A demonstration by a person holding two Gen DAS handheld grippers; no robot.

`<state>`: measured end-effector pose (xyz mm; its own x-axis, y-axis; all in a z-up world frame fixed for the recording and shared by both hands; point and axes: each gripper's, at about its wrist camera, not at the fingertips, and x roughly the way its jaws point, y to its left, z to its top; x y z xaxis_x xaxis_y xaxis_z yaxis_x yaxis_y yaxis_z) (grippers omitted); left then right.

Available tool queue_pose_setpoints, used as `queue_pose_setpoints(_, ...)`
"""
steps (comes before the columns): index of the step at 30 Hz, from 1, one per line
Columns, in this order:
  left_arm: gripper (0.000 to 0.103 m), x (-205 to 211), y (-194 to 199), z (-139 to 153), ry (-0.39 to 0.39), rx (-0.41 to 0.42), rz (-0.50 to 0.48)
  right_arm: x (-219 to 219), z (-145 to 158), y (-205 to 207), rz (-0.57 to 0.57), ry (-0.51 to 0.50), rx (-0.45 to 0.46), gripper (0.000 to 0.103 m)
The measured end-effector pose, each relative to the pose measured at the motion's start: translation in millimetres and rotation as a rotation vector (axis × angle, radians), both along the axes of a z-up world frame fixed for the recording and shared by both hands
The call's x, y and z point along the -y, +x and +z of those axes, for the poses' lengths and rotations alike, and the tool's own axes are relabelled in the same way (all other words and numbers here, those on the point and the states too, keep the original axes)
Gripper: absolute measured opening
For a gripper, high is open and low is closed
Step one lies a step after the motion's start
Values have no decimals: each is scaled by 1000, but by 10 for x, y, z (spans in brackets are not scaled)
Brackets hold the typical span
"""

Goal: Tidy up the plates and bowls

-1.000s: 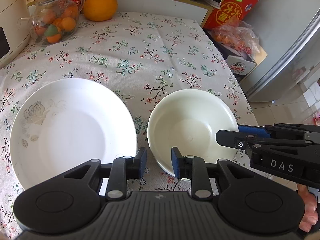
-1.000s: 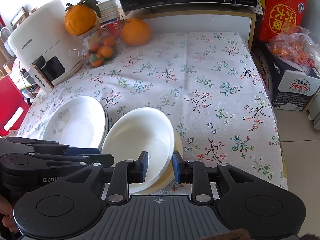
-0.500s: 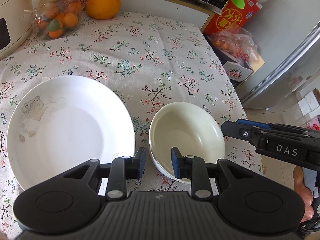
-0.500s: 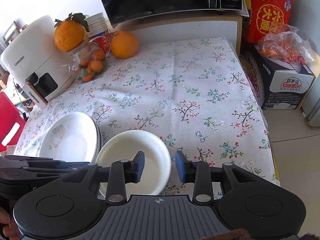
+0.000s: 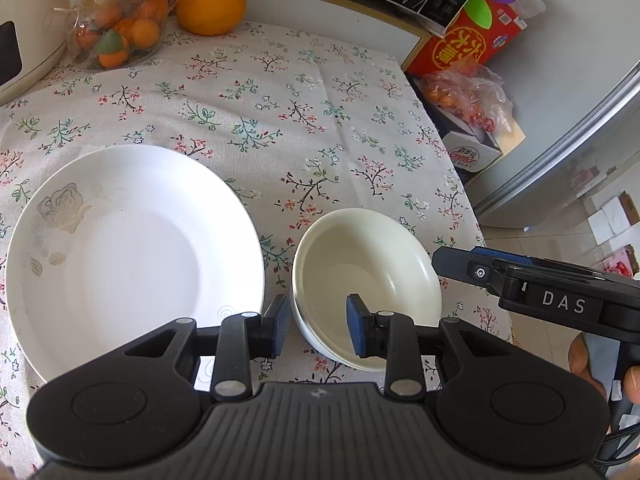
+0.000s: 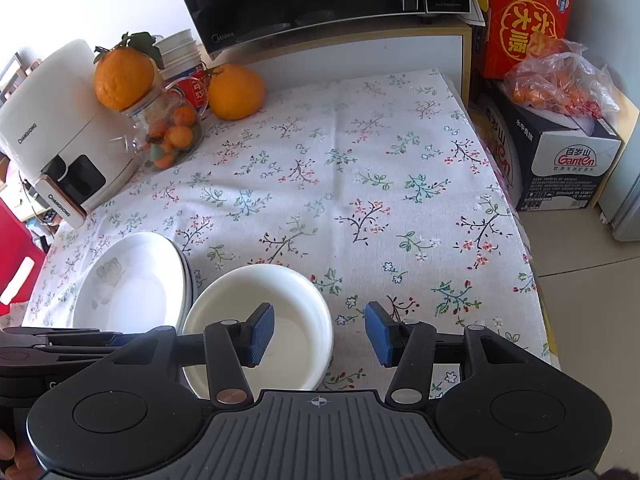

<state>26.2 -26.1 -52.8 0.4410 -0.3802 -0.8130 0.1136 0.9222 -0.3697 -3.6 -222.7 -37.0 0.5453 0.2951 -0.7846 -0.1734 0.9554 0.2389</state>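
While the plates (image 5: 132,256) are sitting stacked at the table's (image 5: 280,128) left, the bowls (image 5: 366,280) are nesting just beside them; the left gripper (image 5: 316,330) is opening its jaws astride their near rim, pads apart from it, and the right gripper (image 6: 318,334) is spreading its jaws, empty, over their right rim near the table edge.

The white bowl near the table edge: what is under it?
Under the top white bowl a second bowl's rim shows; the two are nested. The rest of the lower bowl and the cloth beneath are covered.

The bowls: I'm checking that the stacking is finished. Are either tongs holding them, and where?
Nothing is held. The right tongs are opening, their pads clear of the bowls' rim. The left tongs are opening astride the near rim, pads apart from it.
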Motion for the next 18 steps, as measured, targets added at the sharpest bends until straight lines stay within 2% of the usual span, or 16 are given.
queue_pose_setpoints(4,31,5,-1,-10,-4,4,-8,18,-24,21,-10,15,-15,55)
queue_pose_setpoints(11,31,-6,31,-48,-22,-19,-5,25,-96,55,-22,38,-55,56)
queue_pose_setpoints(12,31,-13,33,-47,-25,-20,-1,29,-107,61,-26,43,-61,59)
queue_pose_setpoints(13,31,-24,36,-44,-29,-19,3,36,-115,65,-29,50,-66,62)
queue_pose_setpoints(18,31,-65,43,-54,-47,-29,19,98,-130,92,-56,108,-92,63)
